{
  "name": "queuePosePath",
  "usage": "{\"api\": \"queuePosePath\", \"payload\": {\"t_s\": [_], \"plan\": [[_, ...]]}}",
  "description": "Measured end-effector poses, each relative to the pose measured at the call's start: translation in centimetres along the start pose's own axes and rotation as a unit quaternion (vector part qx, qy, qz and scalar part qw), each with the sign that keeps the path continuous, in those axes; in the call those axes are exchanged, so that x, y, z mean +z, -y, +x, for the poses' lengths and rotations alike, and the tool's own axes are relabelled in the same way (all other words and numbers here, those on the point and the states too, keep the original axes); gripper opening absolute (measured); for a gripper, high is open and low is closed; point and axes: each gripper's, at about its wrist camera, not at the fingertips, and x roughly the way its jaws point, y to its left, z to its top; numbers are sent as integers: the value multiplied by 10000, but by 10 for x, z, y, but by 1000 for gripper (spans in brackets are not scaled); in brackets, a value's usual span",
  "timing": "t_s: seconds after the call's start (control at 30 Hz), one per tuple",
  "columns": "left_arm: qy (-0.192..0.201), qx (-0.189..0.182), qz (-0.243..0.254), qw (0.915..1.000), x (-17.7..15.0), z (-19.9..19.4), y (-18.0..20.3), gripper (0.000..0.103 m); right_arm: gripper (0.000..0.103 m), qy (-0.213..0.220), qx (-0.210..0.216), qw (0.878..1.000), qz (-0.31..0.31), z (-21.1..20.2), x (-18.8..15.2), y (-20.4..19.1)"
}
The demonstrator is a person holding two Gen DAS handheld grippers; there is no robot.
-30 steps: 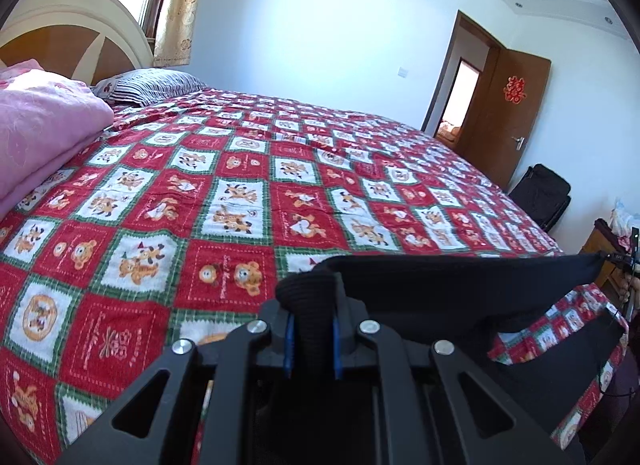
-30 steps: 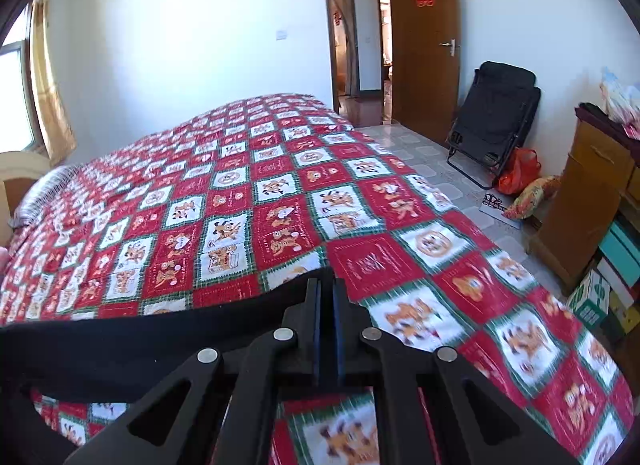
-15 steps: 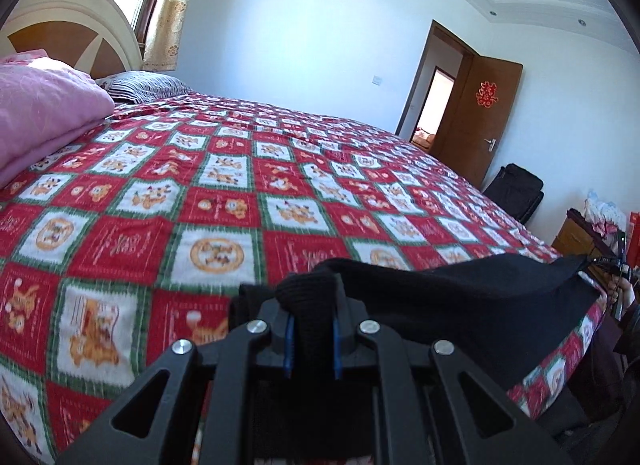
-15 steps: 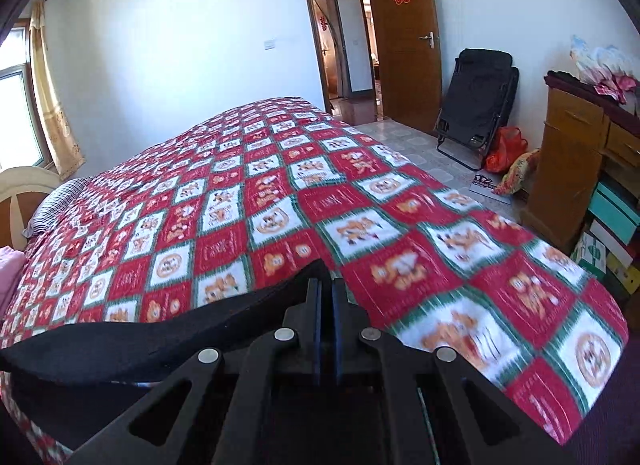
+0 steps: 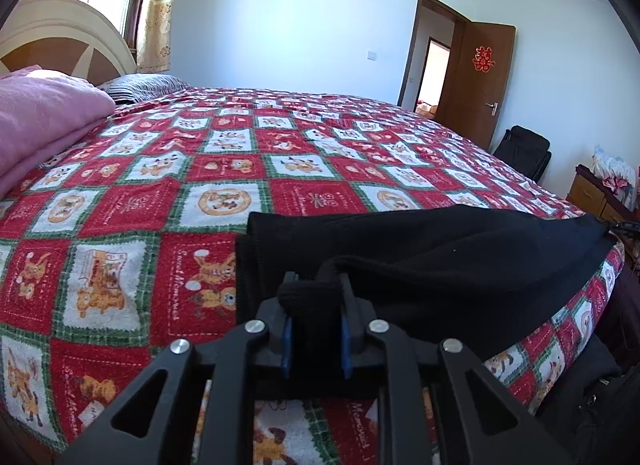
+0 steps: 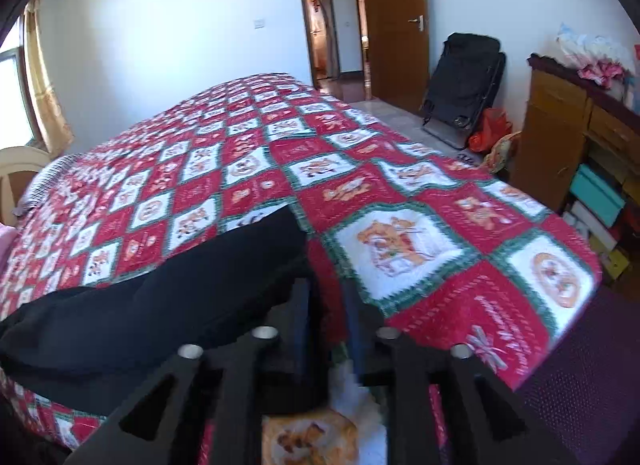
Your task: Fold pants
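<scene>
The black pants [image 5: 420, 253] lie folded in a band across the near edge of the red patchwork bedspread [image 5: 224, 169]. My left gripper [image 5: 316, 297] is at their left end; its jaws have parted a little but a bunch of black cloth still sits between the blue pads. In the right wrist view the pants [image 6: 168, 305] lie to the left. My right gripper [image 6: 328, 305] is open at their right end, with bedspread [image 6: 400, 241] showing between its fingers and no cloth held.
A pink blanket [image 5: 44, 121] and a striped pillow [image 5: 140, 85] lie by the headboard at the left. A folded black chair [image 6: 464, 85], a wooden cabinet [image 6: 560, 141] with boxes and an open door [image 6: 392, 25] stand to the right of the bed.
Both grippers lowered the pants onto the bedspread. The right gripper opened and let go of its end. The left gripper's jaws loosened around the cloth.
</scene>
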Motion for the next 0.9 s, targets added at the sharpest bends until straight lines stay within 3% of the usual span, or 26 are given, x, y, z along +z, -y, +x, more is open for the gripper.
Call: {"api": "queuePosePath", "payload": {"t_s": [0.07,0.17,0.27,0.4,0.53,0.67,0.83,0.9], "plan": [[64,148,30,9999,-3,-4,-2,44,52,149,-231,9996,-5,-16,-1,2],[41,139,3,9999,-9,-12,-9,57,52,396,-406,9984,-63,-40,-1,-5],[-13,168,153,9997,-14,-23,-14,65,52,614,-113,9971,-438,-64,-1,-36],[-149,181,239,9994,-21,-37,-24,66,52,553,587,9854,-1498,-74,-11,-119],[-136,305,-47,9994,-25,-50,-38,65,52,362,1289,9558,-2619,-67,-40,-220],[43,-13,-486,9988,-23,-55,-38,65,52,96,2098,9117,-3530,-58,-85,-324],[-249,-411,-576,9972,-25,-40,-17,65,52,57,2364,8656,-4414,-46,-135,-414],[-262,-614,-723,9951,-29,-38,-13,65,52,53,2385,8573,-4561,-42,-144,-433]]}}
